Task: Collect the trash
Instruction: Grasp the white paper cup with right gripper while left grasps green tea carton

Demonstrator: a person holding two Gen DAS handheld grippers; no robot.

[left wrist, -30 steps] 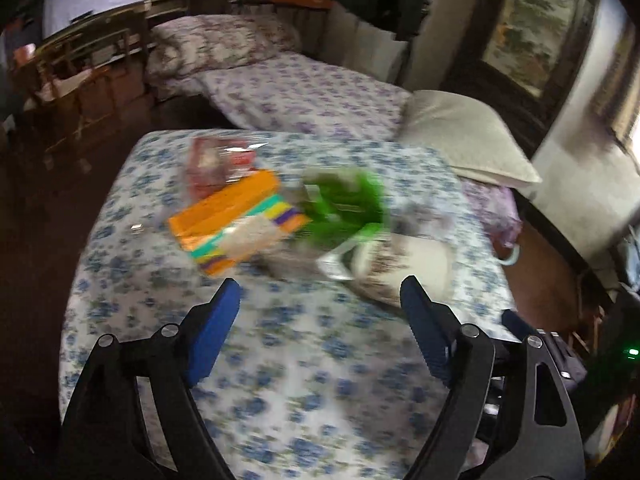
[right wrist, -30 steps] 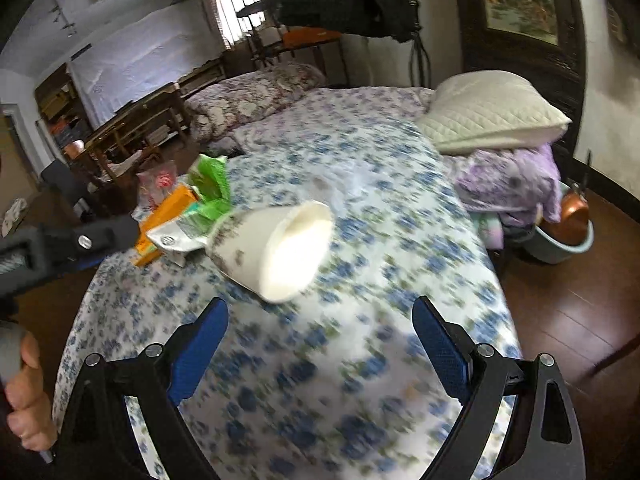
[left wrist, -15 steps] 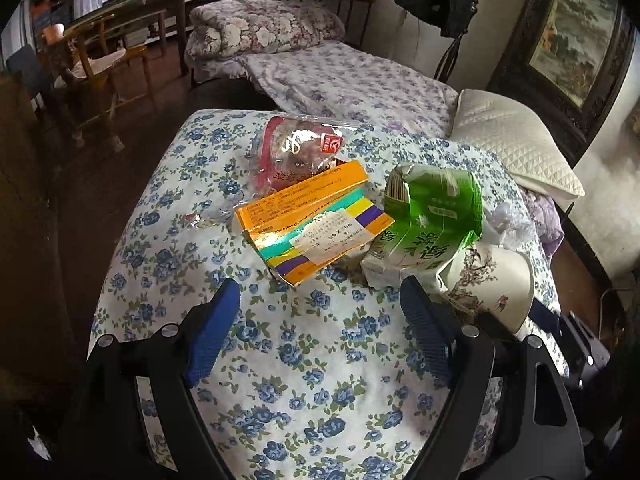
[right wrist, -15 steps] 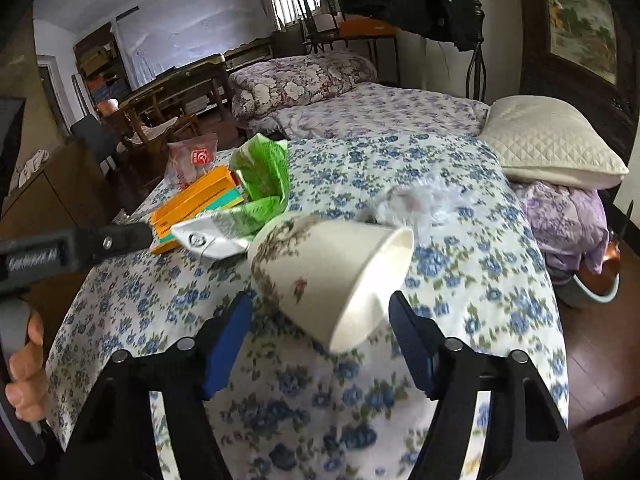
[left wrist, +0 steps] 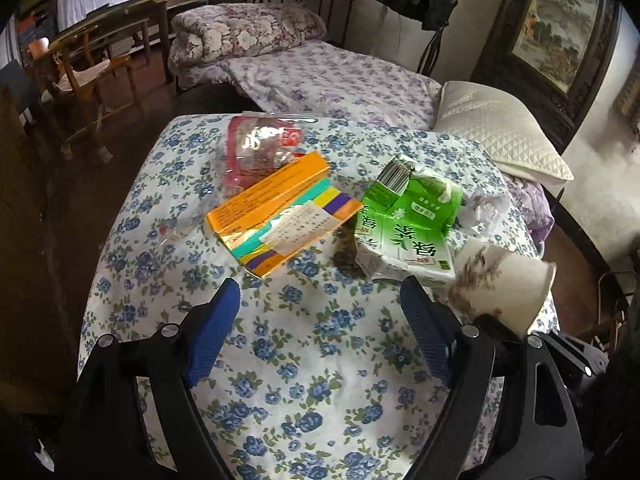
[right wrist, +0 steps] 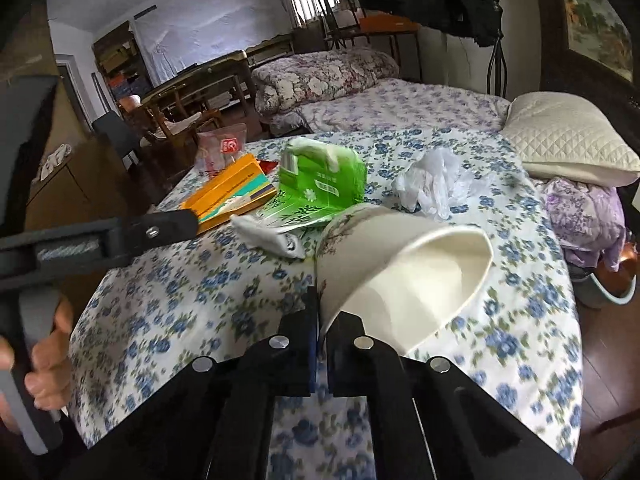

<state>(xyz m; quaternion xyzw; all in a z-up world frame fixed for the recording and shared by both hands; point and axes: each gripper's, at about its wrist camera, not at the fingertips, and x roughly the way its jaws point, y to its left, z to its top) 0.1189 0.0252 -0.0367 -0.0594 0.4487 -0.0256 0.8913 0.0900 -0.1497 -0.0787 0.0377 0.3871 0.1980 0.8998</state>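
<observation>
Paper cup [right wrist: 400, 276], conical and squashed, is clamped at its rim by the right claw [right wrist: 322, 320]; left claw [left wrist: 320, 332] apart.

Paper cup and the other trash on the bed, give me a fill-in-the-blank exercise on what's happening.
1. The right gripper is shut on the wall of the ____.
2. The left gripper is ____ and holds nothing.
3. The green carton lies between the paper cup and the ____ box.

Missing words: paper cup; open; orange

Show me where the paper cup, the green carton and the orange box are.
paper cup [right wrist: 404, 276]: right wrist view, inner wall.
green carton [left wrist: 408, 224]: left wrist view, printed front.
orange box [left wrist: 276, 194]: left wrist view, orange top face.
</observation>
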